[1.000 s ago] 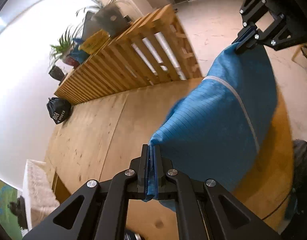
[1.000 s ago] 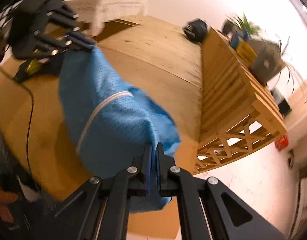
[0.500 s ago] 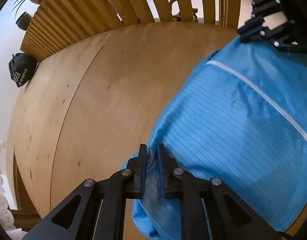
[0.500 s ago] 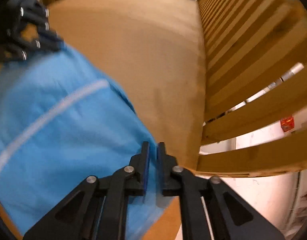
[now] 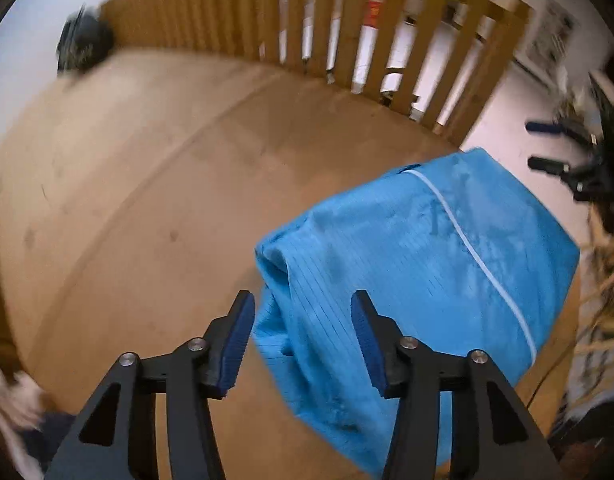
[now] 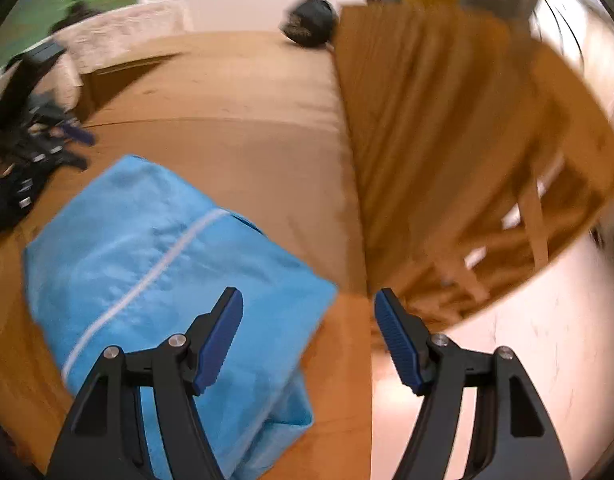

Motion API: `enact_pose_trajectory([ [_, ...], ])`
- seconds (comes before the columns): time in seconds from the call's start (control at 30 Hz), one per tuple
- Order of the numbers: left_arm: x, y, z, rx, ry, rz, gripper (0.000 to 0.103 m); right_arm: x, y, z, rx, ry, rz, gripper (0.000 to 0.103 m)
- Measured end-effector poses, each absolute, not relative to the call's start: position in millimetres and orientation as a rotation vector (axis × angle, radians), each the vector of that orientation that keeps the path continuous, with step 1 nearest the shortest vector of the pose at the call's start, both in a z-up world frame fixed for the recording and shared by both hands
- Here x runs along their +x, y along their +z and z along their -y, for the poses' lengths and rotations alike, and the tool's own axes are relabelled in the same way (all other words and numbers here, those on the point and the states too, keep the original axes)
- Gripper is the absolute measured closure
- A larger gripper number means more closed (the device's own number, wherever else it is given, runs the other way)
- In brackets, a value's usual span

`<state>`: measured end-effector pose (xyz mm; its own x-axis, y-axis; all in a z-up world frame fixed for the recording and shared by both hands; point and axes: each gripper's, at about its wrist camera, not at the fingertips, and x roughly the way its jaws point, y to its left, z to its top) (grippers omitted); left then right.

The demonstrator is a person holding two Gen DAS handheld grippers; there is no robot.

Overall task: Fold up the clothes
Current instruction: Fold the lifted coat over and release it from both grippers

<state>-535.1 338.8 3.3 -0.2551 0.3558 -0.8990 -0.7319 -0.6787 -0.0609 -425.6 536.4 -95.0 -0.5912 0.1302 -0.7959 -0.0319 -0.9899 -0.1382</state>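
Garment: blue striped cloth with a white line across it, folded into a thick rectangle, lying on the wooden tabletop near its right-hand end as seen from the left wrist.
Left tongs: released and opening; near corner of the cloth seen in the gap between the blue pads, not pressed by either.
Right tongs: released and opening; corner of the cloth below the left pad, bare tabletop edge and pale floor in the rest of the gap.
Opposite views: right tongs seen from the left wrist beyond the far end of the cloth; left tongs seen from the right wrist at the far left, apart from the cloth.
Slatted wooden frame: standing along the far edge of the tabletop.
Dark bag: at the far corner, beside the frame; blurred.
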Motion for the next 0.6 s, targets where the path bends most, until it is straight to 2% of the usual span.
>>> enact_pose_trajectory([
  [0.17, -543, -23, -353, -1.399, 1.998, -0.452, 0.038, -457, -121, -555, -1.454, 2.623, -0.098, 0.035],
  [0.43, -560, -47, -350, -1.462, 2.022, -0.323, 0.038, -482, -178, -567, -1.639, 2.502, -0.326, 0.035],
  [0.47, -559, -46, -350, -1.443, 2.022, -0.304, 0.043, -482, -181, -568, -1.639, 2.51, -0.344, 0.037],
  [0.5, -558, -46, -349, -1.424, 2.022, -0.285, 0.053, -482, -182, -567, -1.631, 2.537, -0.355, 0.049],
  [0.53, -556, -45, -348, -1.404, 2.022, -0.269, 0.057, -481, -182, -565, -1.625, 2.558, -0.351, 0.057],
  [0.57, -552, -42, -349, -1.38, 2.025, -0.284, 0.064, -479, -181, -563, -1.62, 2.579, -0.345, 0.071],
  [0.6, -548, -40, -350, -1.355, 2.026, -0.299, 0.071, -479, -177, -557, -1.613, 2.596, -0.292, 0.081],
])
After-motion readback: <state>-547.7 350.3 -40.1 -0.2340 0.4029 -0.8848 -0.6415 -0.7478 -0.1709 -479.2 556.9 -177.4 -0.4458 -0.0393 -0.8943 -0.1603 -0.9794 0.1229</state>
